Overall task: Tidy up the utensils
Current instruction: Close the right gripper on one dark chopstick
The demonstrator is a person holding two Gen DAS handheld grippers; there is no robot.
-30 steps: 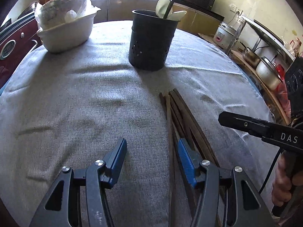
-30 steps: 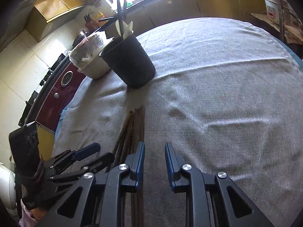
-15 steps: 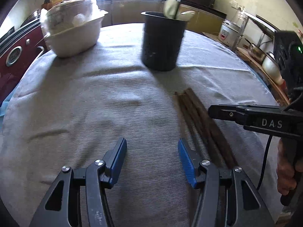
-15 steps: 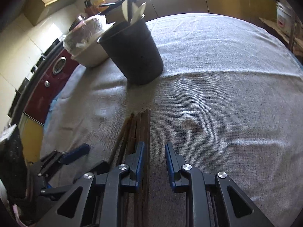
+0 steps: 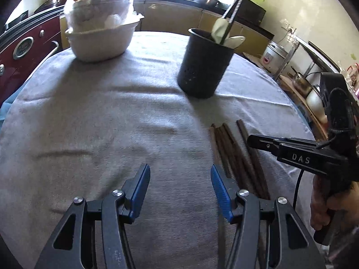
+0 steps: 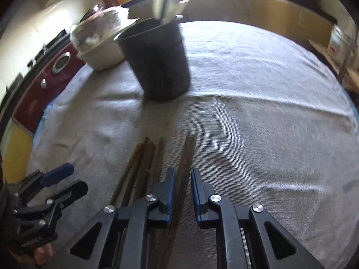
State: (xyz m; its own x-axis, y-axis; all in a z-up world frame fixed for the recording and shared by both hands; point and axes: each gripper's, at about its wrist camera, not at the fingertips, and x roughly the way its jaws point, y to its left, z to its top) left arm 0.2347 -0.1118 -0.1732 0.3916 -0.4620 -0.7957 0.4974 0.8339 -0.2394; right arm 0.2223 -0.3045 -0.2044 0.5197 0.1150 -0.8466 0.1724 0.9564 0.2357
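Several brown chopsticks [image 5: 235,154] lie in a bundle on the grey cloth, also in the right wrist view [image 6: 143,163]. One chopstick [image 6: 187,154] lies apart to the right, running between the jaws of my right gripper [image 6: 182,177], which is open around it. A black perforated utensil holder [image 5: 204,65] stands beyond, with white spoons and dark chopsticks in it; it also shows in the right wrist view [image 6: 157,60]. My left gripper [image 5: 179,174] is open and empty, left of the bundle.
A white bowl [image 5: 101,40] with a plastic-wrapped stack stands at the back left. The round table [image 5: 89,112] is covered by grey cloth. A red appliance [image 5: 20,51] stands left of the table; shelves with pots and a rice cooker [image 5: 276,53] stand right.
My right gripper has shifted right over the bundle, and one chopstick now lies apart from the others between its jaws. My left gripper has moved left, away from the chopsticks.
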